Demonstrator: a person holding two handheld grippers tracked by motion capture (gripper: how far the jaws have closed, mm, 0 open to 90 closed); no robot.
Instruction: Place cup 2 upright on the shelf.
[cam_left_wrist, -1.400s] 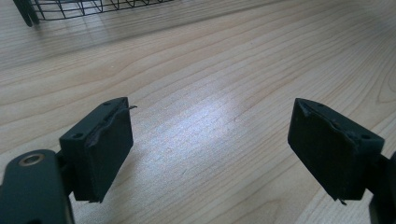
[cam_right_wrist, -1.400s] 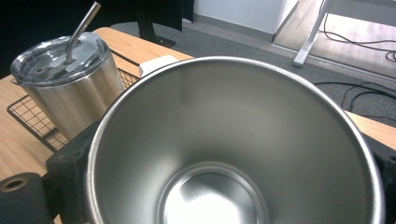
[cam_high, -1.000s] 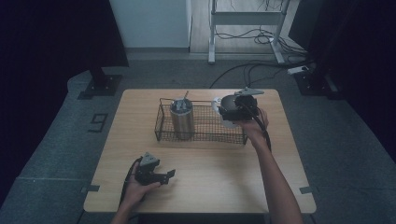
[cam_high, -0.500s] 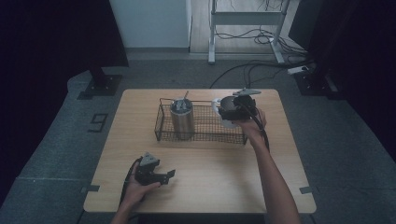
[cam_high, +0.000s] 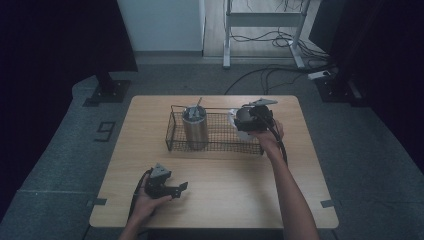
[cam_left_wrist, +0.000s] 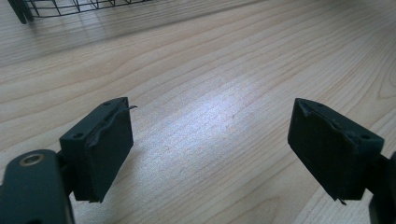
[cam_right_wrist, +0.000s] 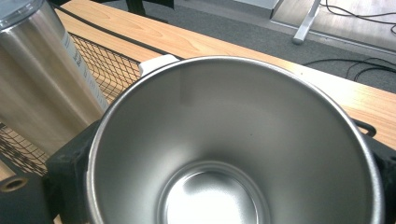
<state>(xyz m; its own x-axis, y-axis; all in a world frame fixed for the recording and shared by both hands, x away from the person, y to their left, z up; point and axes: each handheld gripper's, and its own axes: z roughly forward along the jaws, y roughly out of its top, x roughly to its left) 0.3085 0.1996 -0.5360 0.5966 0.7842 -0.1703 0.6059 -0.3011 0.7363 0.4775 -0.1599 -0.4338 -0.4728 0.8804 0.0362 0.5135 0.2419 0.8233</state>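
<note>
A black wire basket (cam_high: 220, 148) stands on the far half of the wooden table (cam_high: 225, 200). A tall steel tumbler (cam_high: 194, 127) with a lid stands upright in its left part. My right gripper (cam_high: 246, 120) hovers over the basket's right end, shut on a shiny steel cup (cam_high: 238, 117). In the right gripper view the cup's open mouth (cam_right_wrist: 233, 154) faces the camera, a black jaw on either side, with the tumbler (cam_right_wrist: 37, 88) to its left. My left gripper (cam_high: 177, 189) rests near the table's front left, jaws apart over bare wood (cam_left_wrist: 210, 149).
The basket's mesh floor (cam_right_wrist: 112, 65) lies between the tumbler and the cup. A corner of the basket (cam_left_wrist: 70, 7) shows at the top of the left gripper view. Cables (cam_high: 270, 75) and a metal stand (cam_high: 227, 60) lie on the floor beyond the table.
My right hand has sunk a little with the steel cup, closer to the basket's right end. The left hand and gripper have stayed put.
</note>
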